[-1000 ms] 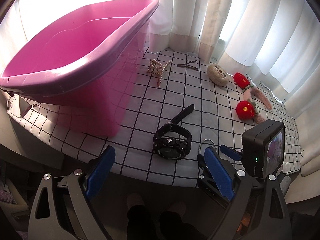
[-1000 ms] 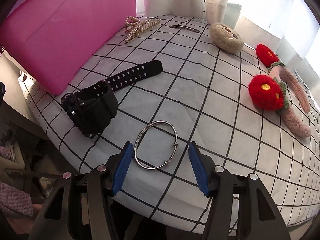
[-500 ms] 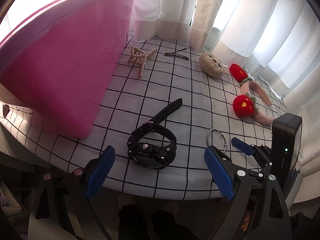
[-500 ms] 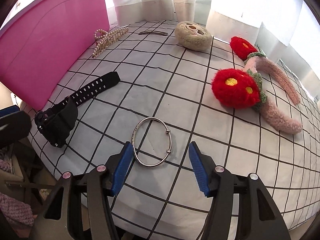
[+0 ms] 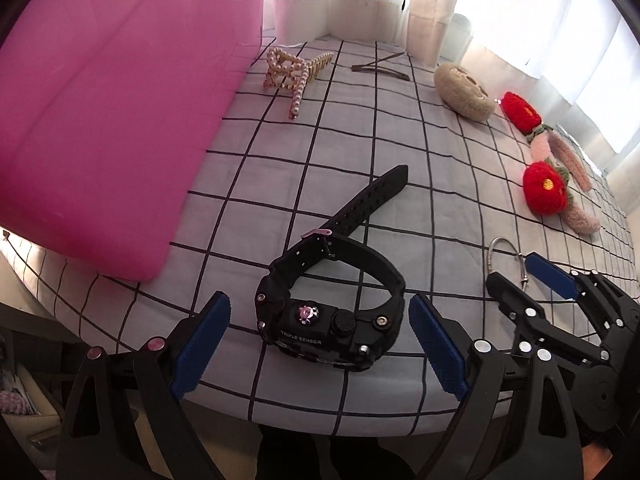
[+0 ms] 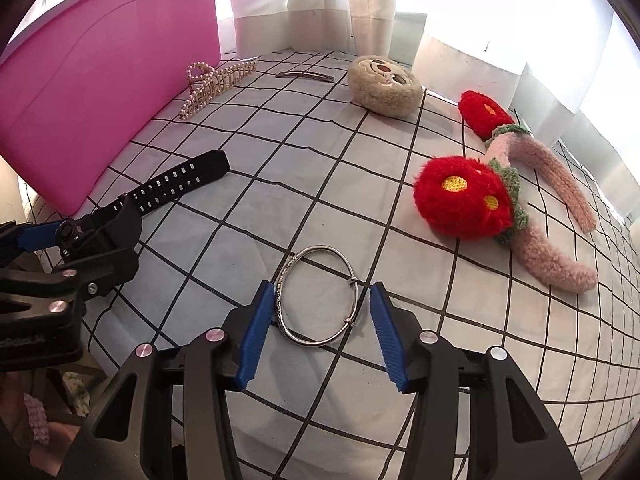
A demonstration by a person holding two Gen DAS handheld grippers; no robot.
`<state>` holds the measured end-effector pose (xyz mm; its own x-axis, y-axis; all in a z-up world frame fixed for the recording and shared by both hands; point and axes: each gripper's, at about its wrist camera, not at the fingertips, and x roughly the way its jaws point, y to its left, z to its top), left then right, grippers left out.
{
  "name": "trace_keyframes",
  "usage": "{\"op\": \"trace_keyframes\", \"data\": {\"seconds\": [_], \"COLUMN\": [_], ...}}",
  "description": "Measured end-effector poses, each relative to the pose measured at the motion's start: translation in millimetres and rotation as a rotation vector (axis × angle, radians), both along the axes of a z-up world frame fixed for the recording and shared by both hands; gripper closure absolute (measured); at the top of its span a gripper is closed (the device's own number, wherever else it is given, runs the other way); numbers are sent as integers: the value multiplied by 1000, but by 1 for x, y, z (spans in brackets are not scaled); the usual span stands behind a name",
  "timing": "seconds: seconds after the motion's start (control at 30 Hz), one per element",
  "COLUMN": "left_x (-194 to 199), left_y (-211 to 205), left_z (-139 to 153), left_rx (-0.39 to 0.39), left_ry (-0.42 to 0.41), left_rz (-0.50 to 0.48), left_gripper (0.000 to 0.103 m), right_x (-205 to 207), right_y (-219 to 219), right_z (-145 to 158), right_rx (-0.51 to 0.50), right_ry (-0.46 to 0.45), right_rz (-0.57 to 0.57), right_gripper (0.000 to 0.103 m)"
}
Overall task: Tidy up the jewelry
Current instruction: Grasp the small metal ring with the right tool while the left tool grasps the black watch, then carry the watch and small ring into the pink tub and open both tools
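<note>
Bangle [image 6: 318, 295]: polished metal, glossy. Watch [image 5: 334, 300]: matt black plastic and rubber. Bin [image 5: 108, 120]: smooth pink plastic. Tablecloth [image 6: 320, 168]: checked woven cloth. Headband [image 6: 512, 196]: fuzzy yarn. Hair claw [image 6: 214, 84]: pearl-like beads noted.

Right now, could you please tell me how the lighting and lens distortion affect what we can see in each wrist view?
Left wrist view: the curtains blow out to white at the window, the tablecloth grid bows from the fisheye, and the watch stays sharp. Right wrist view: the same backlight washes out the top right, grid lines curve strongly, and the bracelet glints but reads clearly.
</note>
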<state>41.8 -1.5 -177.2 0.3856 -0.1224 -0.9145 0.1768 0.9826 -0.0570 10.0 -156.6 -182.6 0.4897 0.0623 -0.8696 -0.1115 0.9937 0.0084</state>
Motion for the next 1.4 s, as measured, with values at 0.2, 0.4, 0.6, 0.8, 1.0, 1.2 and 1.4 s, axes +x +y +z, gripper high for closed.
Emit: {"op": "trace_keyframes", "data": {"seconds": [0.2,0.4,0.6,0.8,1.0,1.2,1.4], "left_x": [6,1,0,-3,-5,-6,-6], "left_y": [-1,-5,-3,-5,-8,-17,-23], "left_z": [-15,-11,-10,-6,10,34,62], "left_rx": [35,46,32,18,2,-3,-17], "left_ry": [4,-37,-30,-29,-65,-118,-173], "left_rz": [-3,-38,-50,-66,-82,-110,-135], "left_gripper": [12,35,35,36,36,36,36], "right_x": [-1,-1,0,-3,-5,-5,-5], "right_y": [0,2,1,-4,-11,-19,-29], "right_z": [-1,-1,-1,3,18,43,71], "right_rx": [-3,-3,5,24,34,34,26], "right_ry": [-7,-4,-1,-12,-46,-89,-142], "right_rz": [0,3,-8,-28,-46,-63,-92], "right_gripper": [57,61,62,62,62,62,62]}}
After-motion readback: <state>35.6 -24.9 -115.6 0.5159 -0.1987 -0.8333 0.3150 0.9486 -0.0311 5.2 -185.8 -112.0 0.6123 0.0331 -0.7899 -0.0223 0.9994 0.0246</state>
